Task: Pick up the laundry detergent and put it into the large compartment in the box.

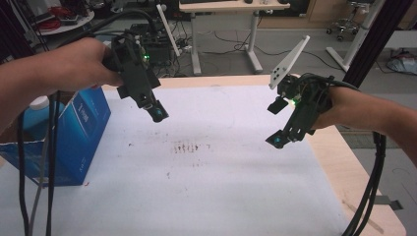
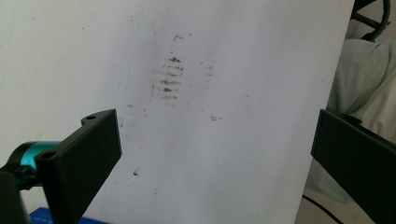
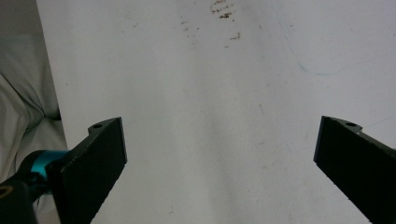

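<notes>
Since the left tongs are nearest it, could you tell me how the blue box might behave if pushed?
The blue box looks like thin cardboard with an open top, so its walls would probably flex. A bottle stands inside, so it may be top-heavy and tip. On the smooth white sheet it would likely slide.

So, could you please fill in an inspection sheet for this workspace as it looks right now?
Surface: white sheet over a wooden table, with a patch of brown smudges near the middle.
Job's things: blue box at the left edge, a bottle with a white cap standing in it.
Clutter: nothing seen.
Grippers: left gripper and right gripper both hang above the sheet, angled down toward the middle, jaws wide apart, nothing between them.
Cables: black cables trail down at the left; another bundle at the right.
Surroundings: desk legs, floor wires, an office chair base behind.
</notes>
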The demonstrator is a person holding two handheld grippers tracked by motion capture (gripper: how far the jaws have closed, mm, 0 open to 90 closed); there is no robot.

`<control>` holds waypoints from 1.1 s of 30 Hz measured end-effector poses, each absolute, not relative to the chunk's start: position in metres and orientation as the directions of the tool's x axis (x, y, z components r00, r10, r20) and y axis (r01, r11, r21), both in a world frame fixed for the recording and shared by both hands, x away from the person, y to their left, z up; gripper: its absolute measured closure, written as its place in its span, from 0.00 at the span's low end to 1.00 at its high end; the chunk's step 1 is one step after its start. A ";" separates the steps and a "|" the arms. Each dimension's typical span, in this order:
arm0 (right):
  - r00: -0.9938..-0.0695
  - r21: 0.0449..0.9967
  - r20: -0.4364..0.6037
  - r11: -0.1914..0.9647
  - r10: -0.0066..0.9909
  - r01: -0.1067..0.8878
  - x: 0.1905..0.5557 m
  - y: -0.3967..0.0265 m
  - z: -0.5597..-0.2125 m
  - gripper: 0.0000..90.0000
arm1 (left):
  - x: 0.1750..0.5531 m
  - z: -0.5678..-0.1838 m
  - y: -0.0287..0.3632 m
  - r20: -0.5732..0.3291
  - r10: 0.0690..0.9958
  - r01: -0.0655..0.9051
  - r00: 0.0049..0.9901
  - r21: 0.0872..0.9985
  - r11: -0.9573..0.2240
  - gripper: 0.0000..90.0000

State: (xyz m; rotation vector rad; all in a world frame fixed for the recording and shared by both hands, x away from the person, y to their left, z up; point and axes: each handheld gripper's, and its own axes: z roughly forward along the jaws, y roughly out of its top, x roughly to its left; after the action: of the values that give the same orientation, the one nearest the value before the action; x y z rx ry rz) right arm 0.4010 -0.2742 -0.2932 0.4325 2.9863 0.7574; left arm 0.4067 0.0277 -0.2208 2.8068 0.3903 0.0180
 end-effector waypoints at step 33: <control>-0.965 0.451 0.044 0.856 0.259 0.251 0.402 -0.265 -0.300 0.02 | 0.407 -0.273 0.010 -0.089 0.226 0.241 0.970 0.255 -0.936 0.02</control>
State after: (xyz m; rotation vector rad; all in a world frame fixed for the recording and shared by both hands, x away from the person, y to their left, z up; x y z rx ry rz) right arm 0.4018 -0.2645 -0.2997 0.4137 3.0094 0.7276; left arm 0.4066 0.0104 -0.2735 2.8529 0.3445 -0.0843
